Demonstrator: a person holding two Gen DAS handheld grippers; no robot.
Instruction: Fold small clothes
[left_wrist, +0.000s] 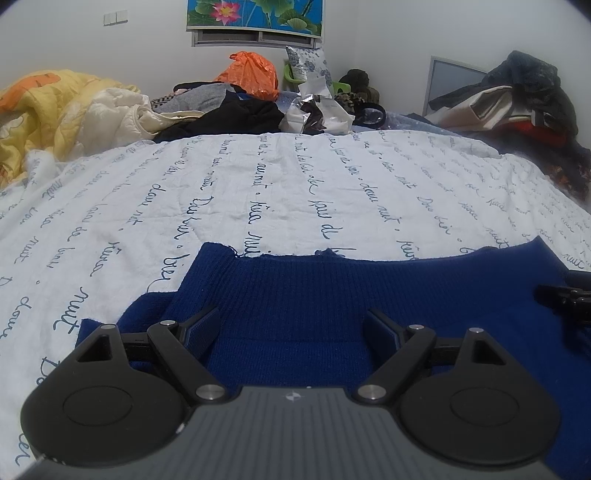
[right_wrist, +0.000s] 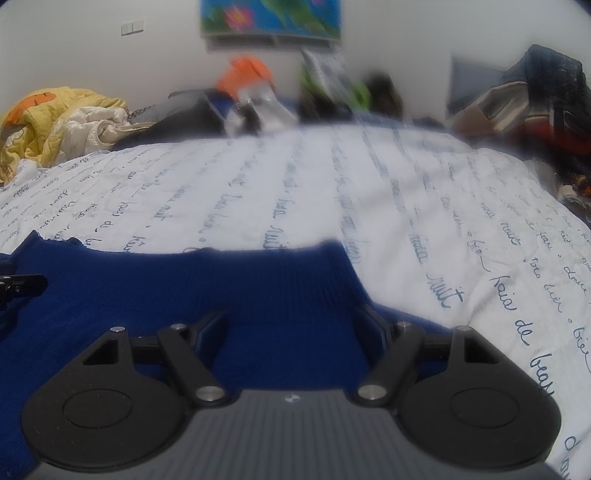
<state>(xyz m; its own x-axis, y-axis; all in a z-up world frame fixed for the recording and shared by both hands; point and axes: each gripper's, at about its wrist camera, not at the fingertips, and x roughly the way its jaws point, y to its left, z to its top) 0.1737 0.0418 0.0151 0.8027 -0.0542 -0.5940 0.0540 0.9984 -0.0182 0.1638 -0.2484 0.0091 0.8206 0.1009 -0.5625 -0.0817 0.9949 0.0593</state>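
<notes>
A dark blue knitted garment (left_wrist: 332, 291) lies flat on the white bedsheet with blue handwriting print (left_wrist: 258, 192). Its ribbed hem faces away from me. My left gripper (left_wrist: 293, 325) is open, jaws spread wide just above the garment's left part. My right gripper (right_wrist: 291, 325) is open too, over the garment's right part (right_wrist: 258, 288), near its right edge. Each gripper shows at the side of the other's view: the right one (left_wrist: 569, 295) and the left one (right_wrist: 18, 288). Neither holds any cloth.
At the bed's far end lie a yellow quilt (left_wrist: 48, 107), black and grey clothes (left_wrist: 236, 114), an orange bag (left_wrist: 251, 74) and crumpled packaging (left_wrist: 317, 110). A pile of dark clothes (left_wrist: 517, 99) sits at the far right. The right wrist view is blurred.
</notes>
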